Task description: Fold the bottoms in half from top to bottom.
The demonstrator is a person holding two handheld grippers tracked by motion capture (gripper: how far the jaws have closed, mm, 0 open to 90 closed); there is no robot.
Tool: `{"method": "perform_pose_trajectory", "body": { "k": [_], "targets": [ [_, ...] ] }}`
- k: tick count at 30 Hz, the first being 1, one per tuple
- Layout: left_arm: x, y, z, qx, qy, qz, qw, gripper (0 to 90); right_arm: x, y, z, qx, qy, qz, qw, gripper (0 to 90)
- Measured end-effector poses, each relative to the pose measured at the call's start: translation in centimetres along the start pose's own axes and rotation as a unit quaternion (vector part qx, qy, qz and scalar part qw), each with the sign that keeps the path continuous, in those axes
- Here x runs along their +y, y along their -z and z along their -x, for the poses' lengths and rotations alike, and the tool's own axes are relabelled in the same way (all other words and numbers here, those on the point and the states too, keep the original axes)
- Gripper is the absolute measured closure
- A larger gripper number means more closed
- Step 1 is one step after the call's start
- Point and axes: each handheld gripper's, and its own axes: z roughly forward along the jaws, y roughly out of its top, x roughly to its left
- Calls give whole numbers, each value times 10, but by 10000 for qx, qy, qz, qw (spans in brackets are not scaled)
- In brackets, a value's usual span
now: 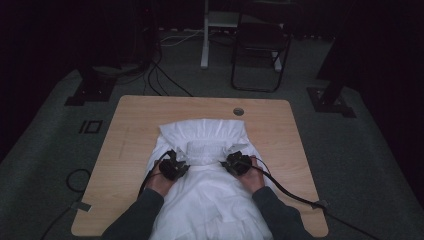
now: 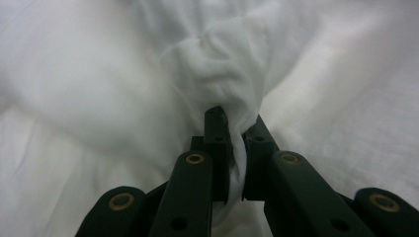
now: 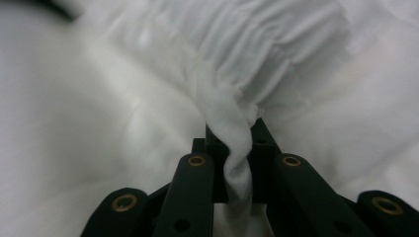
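A white garment (image 1: pixel 205 195) lies spread over the middle of the wooden table (image 1: pixel 130 125), its far part folded back toward me with a gathered, ribbed band (image 1: pixel 204 150) across the fold. My left gripper (image 1: pixel 176 161) is shut on a bunched corner of the white cloth (image 2: pixel 222 74) at the band's left end. My right gripper (image 1: pixel 234 161) is shut on a twisted bit of the same cloth (image 3: pixel 232 133) at the band's right end, just below the pleated band (image 3: pixel 262 44). Both hands hold the grippers low over the garment.
A round cable hole (image 1: pixel 238 111) sits in the table near its far edge. Cables (image 1: pixel 295 195) trail from the grippers across the table. Behind the table stand a dark folding chair (image 1: pixel 260 47) and stand feet (image 1: pixel 90 90) on the grey carpet.
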Motion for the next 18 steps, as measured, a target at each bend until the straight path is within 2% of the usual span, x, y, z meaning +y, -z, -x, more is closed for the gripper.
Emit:
{"method": "perform_pose_trajectory", "body": {
  "k": [2,3,5,6,7,8,10,13,14,16,18],
  "targets": [
    [4,-3,-6,-56,186,-6,9998,844,0,0,-6,-55,278,-25,9996,838],
    [6,-4,-4,-68,217,-29,9997,844,2,-1,-4,-123,386,-43,9992,838],
    [9,-6,3,-303,111,6,9995,845,6,-5,8,-299,215,-37,9993,838],
    [9,-7,6,-282,-35,43,9996,845,8,-7,16,-378,116,-17,9992,838],
    [10,-8,5,-274,-69,57,9996,846,9,-9,23,-322,-83,11,9994,838],
    [11,-9,1,-295,1,37,9996,847,10,-11,27,-242,-242,32,9994,838],
    [13,-13,-8,-178,6,67,9998,847,10,-12,26,-233,-292,65,9993,840],
    [18,-18,-22,-147,94,109,9998,845,9,-12,23,-195,-220,100,9995,838],
    [18,-18,-22,-147,94,109,9998,844,10,-13,25,-151,-236,131,9995,838],
    [26,-26,-29,47,69,130,9999,841,13,-17,33,-108,-395,178,9990,833],
    [33,-33,-33,175,111,136,9997,839,19,-22,39,-251,-455,159,9985,829]
  ]
}}
